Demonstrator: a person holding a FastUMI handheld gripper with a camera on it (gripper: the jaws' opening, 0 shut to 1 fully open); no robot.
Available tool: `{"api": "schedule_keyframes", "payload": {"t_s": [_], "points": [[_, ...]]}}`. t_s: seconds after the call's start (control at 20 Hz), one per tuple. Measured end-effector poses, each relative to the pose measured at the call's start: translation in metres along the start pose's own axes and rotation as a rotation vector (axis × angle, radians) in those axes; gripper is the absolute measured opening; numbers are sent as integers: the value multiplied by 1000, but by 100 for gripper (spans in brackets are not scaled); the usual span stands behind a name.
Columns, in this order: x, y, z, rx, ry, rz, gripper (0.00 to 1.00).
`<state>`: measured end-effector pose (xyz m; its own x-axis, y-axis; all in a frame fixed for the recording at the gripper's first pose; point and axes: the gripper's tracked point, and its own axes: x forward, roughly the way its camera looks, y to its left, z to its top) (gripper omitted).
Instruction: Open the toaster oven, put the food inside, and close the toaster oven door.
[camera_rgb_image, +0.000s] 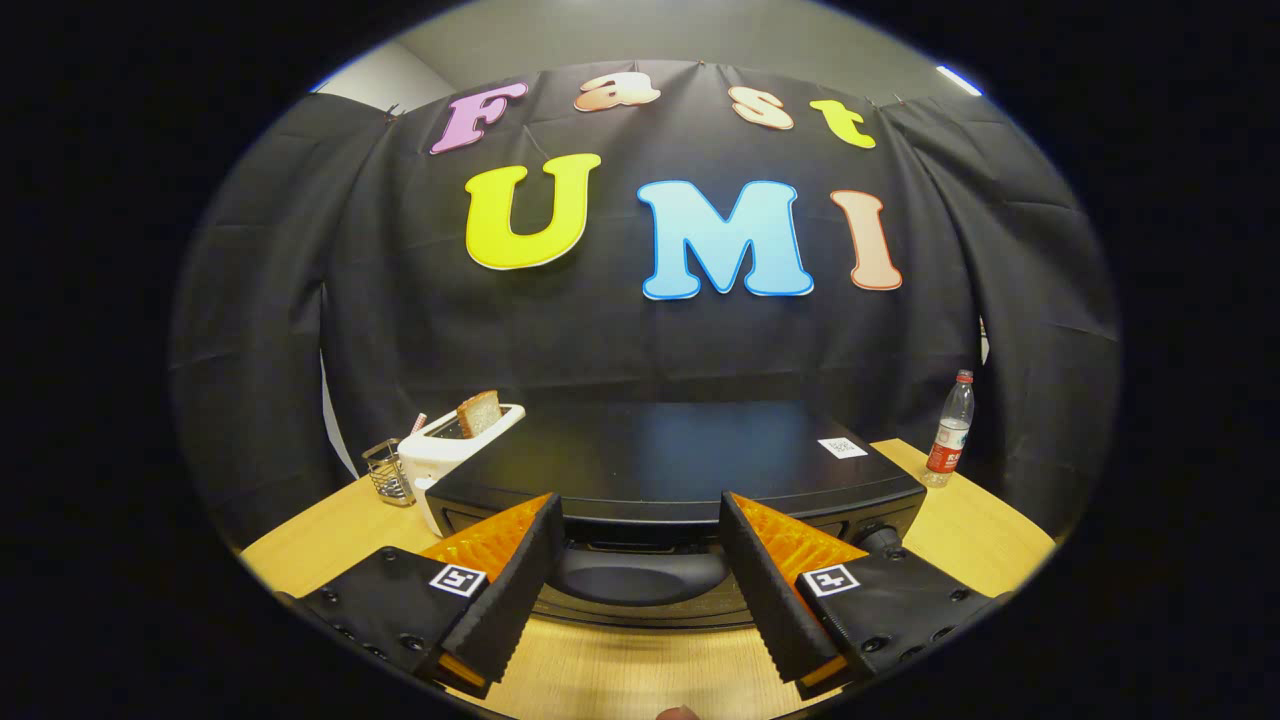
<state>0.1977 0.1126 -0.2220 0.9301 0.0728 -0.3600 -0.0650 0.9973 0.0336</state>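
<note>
Both fingers of the gripper are spread wide with nothing held, reaching toward the black toaster oven on the wooden table. Its door handle lies between them, just ahead. Beyond the oven's left corner stands a white toaster with a slice of bread in it, beside a wire basket. A water bottle stands off to the right.

The boxy toaster oven is glossy black on a pale wood-grain table. The gripper has ribbed black fingers with bright orange backs. The plastic toaster is white — its bread slice brown — and the clear bottle carries a red label and cap.
</note>
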Motion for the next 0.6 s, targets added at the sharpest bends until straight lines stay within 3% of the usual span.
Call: {"api": "schedule_keyframes", "payload": {"t_s": [0.6], "points": [[-17, 3, -16, 0, -12, -35, 100]]}}
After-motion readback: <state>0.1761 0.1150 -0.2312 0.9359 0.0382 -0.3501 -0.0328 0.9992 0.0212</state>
